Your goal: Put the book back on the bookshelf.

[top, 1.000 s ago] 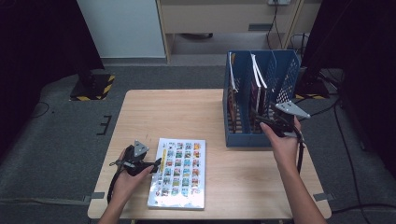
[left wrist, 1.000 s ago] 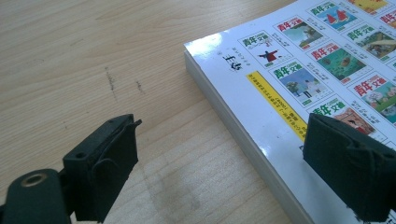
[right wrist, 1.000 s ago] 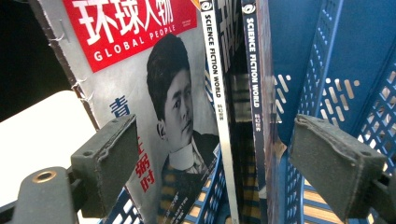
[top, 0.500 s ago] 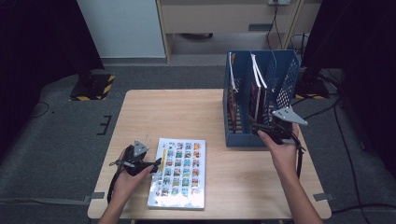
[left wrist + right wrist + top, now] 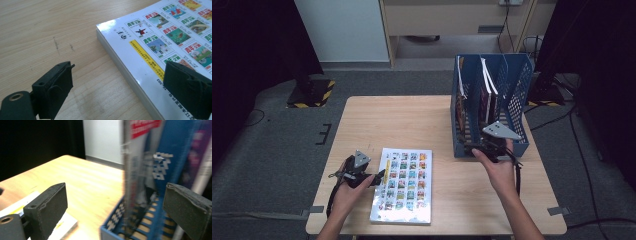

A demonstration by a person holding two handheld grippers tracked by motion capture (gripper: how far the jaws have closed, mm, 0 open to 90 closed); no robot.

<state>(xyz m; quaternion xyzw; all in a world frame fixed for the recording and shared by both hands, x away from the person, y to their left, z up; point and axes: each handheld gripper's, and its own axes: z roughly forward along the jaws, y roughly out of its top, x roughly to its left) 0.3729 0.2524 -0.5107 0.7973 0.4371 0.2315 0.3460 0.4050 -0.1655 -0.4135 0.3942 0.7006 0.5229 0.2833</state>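
Note:
A thick magazine [image 5: 404,182] with a grid of small colour pictures on its cover lies flat on the wooden table [image 5: 412,120]. My left gripper [image 5: 380,175] rests at its left edge. In the left gripper view the gripper [image 5: 121,68] is open, one jaw over bare wood, the other over the magazine [image 5: 160,40]. My right gripper [image 5: 470,148] is at the front left corner of the blue file rack [image 5: 518,85]. Its jaws [image 5: 117,187] have just been opening and are open. The rack's corner [image 5: 117,225] stands ahead between them, untouched.
The rack stands at the table's right rear and holds several upright magazines [image 5: 486,95], one with a red header [image 5: 143,126]. The table's far left [image 5: 377,120] is bare wood. Dark floor and cables surround the table.
My right hand has slid left along the rack's front and a little toward the person. The left hand and the magazine have stayed put.

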